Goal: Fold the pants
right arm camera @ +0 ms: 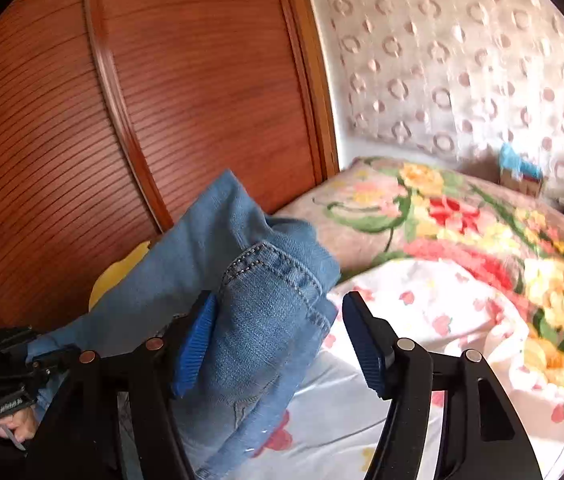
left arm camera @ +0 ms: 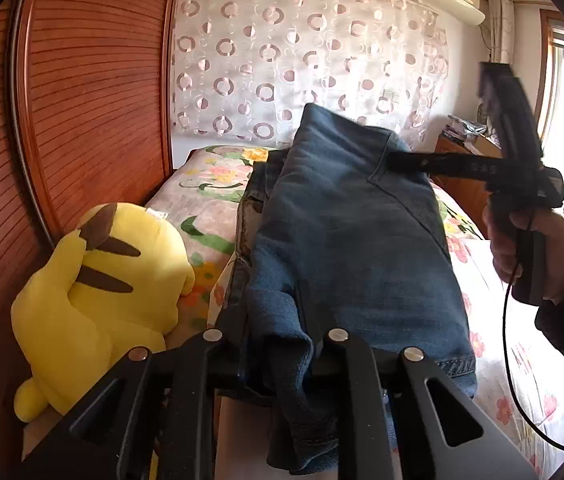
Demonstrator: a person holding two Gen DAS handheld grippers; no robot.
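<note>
The blue jeans (left arm camera: 346, 240) hang lifted above the bed, stretched between both grippers. My left gripper (left arm camera: 277, 344) is shut on a bunched fold of the denim at the near end. In the left wrist view the right gripper (left arm camera: 398, 160) reaches in from the right, its fingers against the far end of the jeans. In the right wrist view the jeans (right arm camera: 257, 304) lie against the left blue pad (right arm camera: 193, 352), while the right pad (right arm camera: 366, 344) stands well apart from the cloth. The right gripper (right arm camera: 277, 344) is open.
A yellow plush toy (left arm camera: 97, 300) sits at the left against the wooden wardrobe door (left arm camera: 81, 92). The bed has a white flowered sheet (right arm camera: 422, 320) and a floral blanket (right arm camera: 482, 236). A curtained wall (left arm camera: 306, 52) is behind. A wooden nightstand (left arm camera: 466, 160) stands at the right.
</note>
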